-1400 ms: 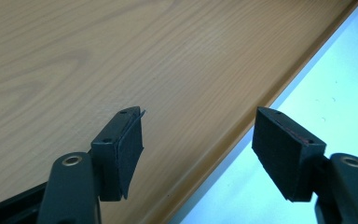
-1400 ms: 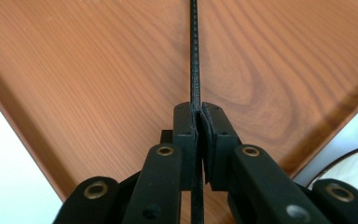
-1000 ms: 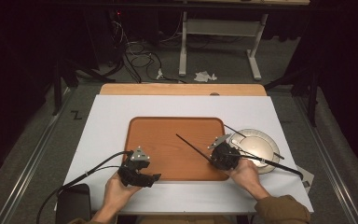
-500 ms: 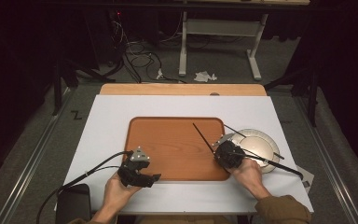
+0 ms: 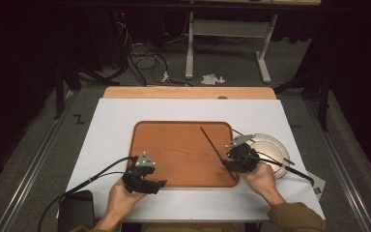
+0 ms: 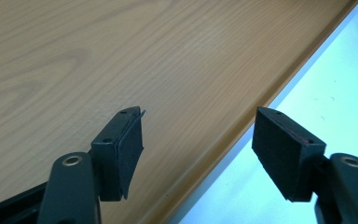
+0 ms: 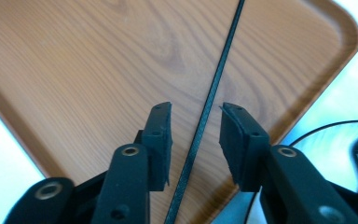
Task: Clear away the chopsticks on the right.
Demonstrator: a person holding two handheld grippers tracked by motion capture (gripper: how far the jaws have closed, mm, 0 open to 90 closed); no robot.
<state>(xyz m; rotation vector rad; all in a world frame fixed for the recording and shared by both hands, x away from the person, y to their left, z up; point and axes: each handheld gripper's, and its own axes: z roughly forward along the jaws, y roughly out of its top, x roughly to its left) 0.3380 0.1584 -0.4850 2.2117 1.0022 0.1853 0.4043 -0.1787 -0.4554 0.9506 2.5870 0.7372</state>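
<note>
trays: 1 | chopsticks: 2, one lies between just-opened right tool | left tool: open, empty

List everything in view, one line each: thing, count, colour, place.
Tray: one, brown wood, centre of the table.
Chopstick: one, black, lying aslant on the tray's right side, between the right tongs' open pads.
Chopstick on plate: one, black, across the plate.
Plate: one, white, right of the tray.
Table: one, white top.
Dark flat object: one, black, near-left corner.
Left tongs: black, open, at the tray's near edge.
Right tongs: black, just opened.
</note>
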